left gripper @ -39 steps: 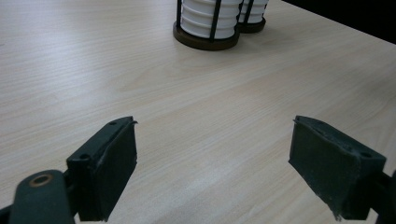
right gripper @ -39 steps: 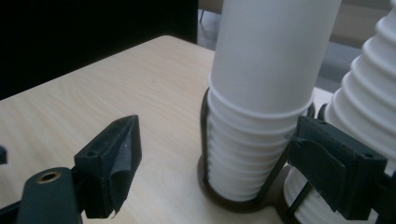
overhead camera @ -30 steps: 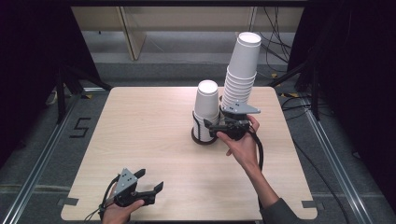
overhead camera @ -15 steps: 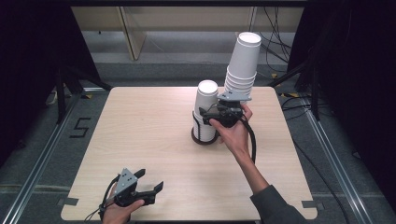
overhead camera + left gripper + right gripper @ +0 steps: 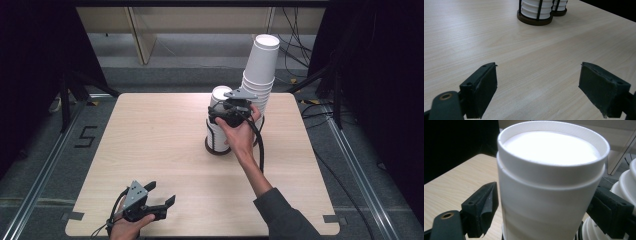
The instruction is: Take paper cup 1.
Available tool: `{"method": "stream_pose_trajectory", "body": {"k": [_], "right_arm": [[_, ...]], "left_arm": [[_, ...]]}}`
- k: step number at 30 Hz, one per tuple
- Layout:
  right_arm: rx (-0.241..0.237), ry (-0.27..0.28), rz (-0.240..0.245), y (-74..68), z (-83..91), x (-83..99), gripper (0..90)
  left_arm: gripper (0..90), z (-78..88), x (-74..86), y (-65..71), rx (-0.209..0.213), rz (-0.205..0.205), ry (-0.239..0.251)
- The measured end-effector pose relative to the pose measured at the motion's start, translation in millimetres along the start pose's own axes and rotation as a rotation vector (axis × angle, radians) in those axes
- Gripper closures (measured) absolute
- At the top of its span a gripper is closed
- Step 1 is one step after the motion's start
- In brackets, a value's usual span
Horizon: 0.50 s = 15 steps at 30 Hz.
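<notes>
Two black wire holders stand mid-table. The left one holds a short stack of white cups; the right one holds a tall, leaning stack. My right gripper is level at the short stack's top cup, which stands between its jaws. The left pad and right pad sit close beside the cup wall, and I see no squeeze on it. My left gripper rests low at the table's near left corner, open, with bare wood between its pads.
The light wooden table has free surface on its left half and along the front. In the left gripper view the holder bases stand far ahead. Black cables trail over the table's right side; dark floor and rails surround it.
My right gripper has moved left from beside the tall stack, so the short stack's top cup now stands between its jaws. The left gripper has stayed put.
</notes>
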State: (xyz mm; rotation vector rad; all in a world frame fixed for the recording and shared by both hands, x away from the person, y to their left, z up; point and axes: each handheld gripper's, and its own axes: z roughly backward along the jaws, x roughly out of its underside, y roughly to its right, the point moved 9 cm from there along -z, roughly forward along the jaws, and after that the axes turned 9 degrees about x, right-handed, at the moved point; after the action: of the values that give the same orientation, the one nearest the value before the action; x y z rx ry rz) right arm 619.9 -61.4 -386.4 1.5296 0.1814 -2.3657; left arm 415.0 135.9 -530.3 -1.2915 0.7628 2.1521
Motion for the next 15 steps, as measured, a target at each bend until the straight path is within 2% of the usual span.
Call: {"method": "stream_pose_trajectory", "body": {"k": [4, 7, 11, 12, 13, 15], "right_arm": [[0.004, -0.018, -0.019, 0.5, -7.3, 2.7, 15.9], [-0.012, -0.025, -0.058, -0.2, -10.8, 3.5, 16.3], [-0.017, -0.022, -0.058, 0.3, -11.2, 2.1, 17.8], [-0.013, -0.019, -0.043, 0.8, -10.9, 1.6, 18.1], [-0.006, -0.026, -0.052, 0.4, -9.7, 1.4, 18.4], [-0.009, -0.011, -0.046, 0.8, -9.8, -0.6, 18.7]], "left_arm": [[14.6, 0.4, 0.4, -0.4, -0.004, 0.002, -0.007], [14.6, 0.5, 1.0, 0.3, -0.003, 0.002, -0.009], [14.6, -0.1, 0.8, 0.5, 0.003, -0.001, -0.007], [14.6, -0.1, 0.8, 0.6, 0.003, 0.001, -0.005], [14.6, 0.2, 0.8, 0.4, 0.000, 0.003, -0.008], [14.6, -0.2, 0.4, 0.3, 0.002, 0.003, -0.004]]}}
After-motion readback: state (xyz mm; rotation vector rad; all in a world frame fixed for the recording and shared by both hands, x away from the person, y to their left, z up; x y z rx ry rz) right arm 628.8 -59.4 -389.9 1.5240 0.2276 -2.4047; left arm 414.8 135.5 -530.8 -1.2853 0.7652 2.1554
